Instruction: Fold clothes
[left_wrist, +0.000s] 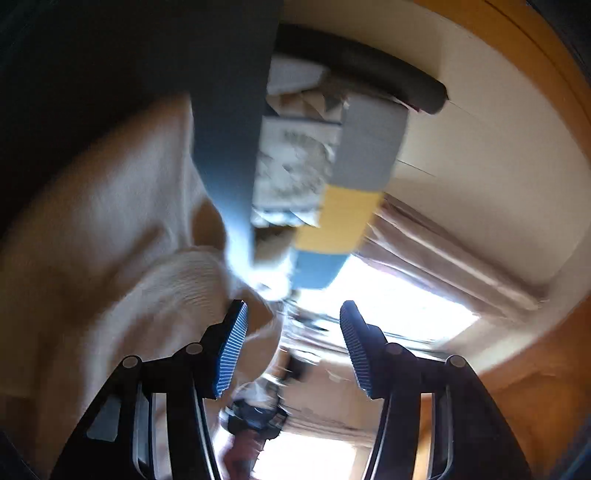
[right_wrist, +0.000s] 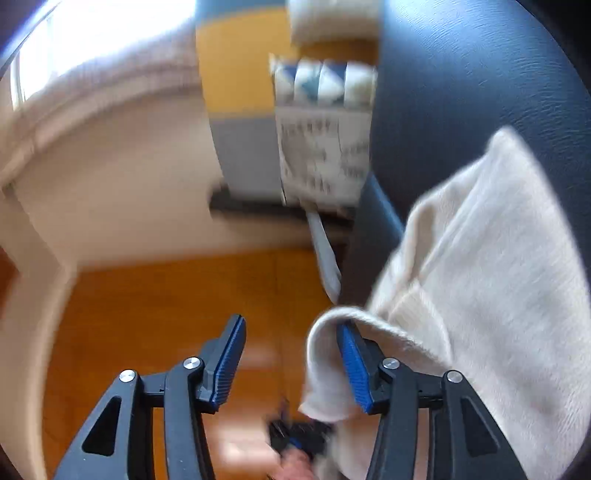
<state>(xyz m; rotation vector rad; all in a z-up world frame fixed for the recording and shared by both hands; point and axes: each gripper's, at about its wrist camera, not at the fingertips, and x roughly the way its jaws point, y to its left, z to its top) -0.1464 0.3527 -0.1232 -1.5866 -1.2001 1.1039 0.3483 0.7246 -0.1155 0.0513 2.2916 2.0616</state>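
**laundrylurker:** So where's the garment being kept at this point? Both views are pretty smeared.

**foldbot_fan:** The cream knit garment is seen right of the right gripper, draped over a dark blue padded surface. One edge of it is curled over the tip of that gripper's right finger, more hooked than pinched. The jaws are held apart and nothing is squeezed between the pads, so it can't be called a grip.

**laundrylurker:** And the other side?

**foldbot_fan:** Same garment is seen left of the left gripper, with a ribbed bit lying against the outside of its left finger. Those jaws are spread too, with an empty gap.

**laundrylurker:** Why would it be left like that?

**foldbot_fan:** Just a guess: the cloth looks set down across the padded surface so it can be re-gripped at new points for a fold. The curled edge on the right finger might get dragged along if that gripper is pulled away.
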